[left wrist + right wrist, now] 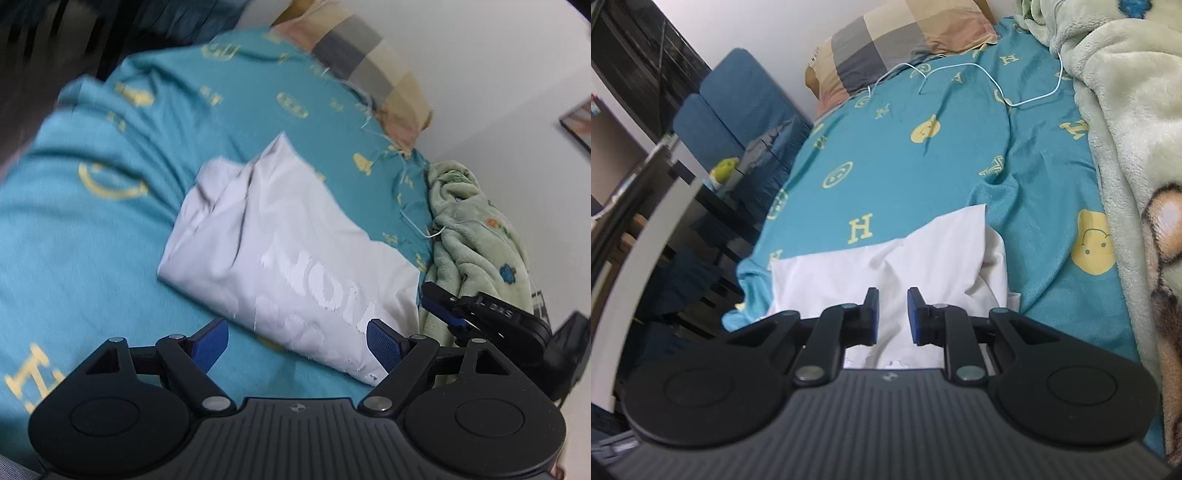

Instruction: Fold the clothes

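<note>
Teal bedsheet [897, 155]; shirt [886, 266] under right hand-held gripper [892, 314]

Bare bed sheet [916, 177] lies open beyond my shirt [886, 266]; the fleece blanket [1126, 155] and white cable [979, 74] crowd my right

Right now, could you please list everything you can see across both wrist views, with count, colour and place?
white garment: one, white with raised lettering, partly folded, lying on the bed
bedsheet: one, teal with yellow letters and smiley faces, covering the bed
pillow: one, checked in beige, grey and pink, at the head of the bed
fleece blanket: one, pale green with cartoon prints, bunched along the bed's wall side
cable: one, thin and white, looping across the sheet near the pillow
blue chair: one, dark blue, beside the bed
left gripper: one, black with blue fingers, open over the garment's near edge
right gripper: one, black with blue fingers, a narrow gap between them, above the garment
</note>
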`<act>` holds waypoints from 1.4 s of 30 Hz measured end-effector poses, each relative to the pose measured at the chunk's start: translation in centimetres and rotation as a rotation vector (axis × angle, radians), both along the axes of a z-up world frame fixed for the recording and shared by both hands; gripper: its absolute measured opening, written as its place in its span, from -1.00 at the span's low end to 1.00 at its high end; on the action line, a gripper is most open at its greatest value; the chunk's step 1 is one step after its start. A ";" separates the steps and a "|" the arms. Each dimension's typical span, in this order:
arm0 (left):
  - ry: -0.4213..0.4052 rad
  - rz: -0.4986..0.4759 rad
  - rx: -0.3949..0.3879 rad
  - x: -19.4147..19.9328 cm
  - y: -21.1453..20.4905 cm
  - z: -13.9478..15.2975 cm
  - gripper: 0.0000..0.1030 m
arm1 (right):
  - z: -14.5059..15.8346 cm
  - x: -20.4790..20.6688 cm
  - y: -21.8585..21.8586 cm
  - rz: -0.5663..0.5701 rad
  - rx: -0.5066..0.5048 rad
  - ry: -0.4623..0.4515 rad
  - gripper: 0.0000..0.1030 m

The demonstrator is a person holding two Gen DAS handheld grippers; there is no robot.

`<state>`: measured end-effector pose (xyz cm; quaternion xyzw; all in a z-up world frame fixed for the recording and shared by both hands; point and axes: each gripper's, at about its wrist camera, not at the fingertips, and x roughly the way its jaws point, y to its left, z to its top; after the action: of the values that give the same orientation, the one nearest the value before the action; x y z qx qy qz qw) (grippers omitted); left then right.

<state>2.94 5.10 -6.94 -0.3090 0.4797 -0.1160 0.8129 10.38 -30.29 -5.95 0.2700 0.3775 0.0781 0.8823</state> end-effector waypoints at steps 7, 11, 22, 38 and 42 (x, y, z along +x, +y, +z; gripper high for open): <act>0.137 0.071 -0.003 2.0 -0.4 -3.2 0.63 | -1.1 -0.1 -2.0 -0.042 0.104 0.046 -0.60; 0.164 0.142 -0.110 2.7 0.6 -4.9 0.62 | -1.5 -0.2 -2.8 -0.071 0.197 0.054 -0.60; -0.048 0.212 -0.452 2.2 2.8 -3.4 0.63 | -2.7 -1.2 -2.4 -0.099 0.573 0.126 0.02; -0.073 0.221 -0.588 5.5 2.0 -3.4 0.64 | -10.5 -2.6 1.5 -0.442 0.775 0.370 0.52; -0.051 0.224 -0.578 6.0 1.5 -3.8 0.67 | -9.5 -2.5 1.3 -0.473 0.739 0.298 0.17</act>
<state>8.92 6.63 -10.70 -0.5751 0.3695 -0.1650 0.7110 7.87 -28.98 -15.41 0.6534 0.3750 -0.0354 0.6566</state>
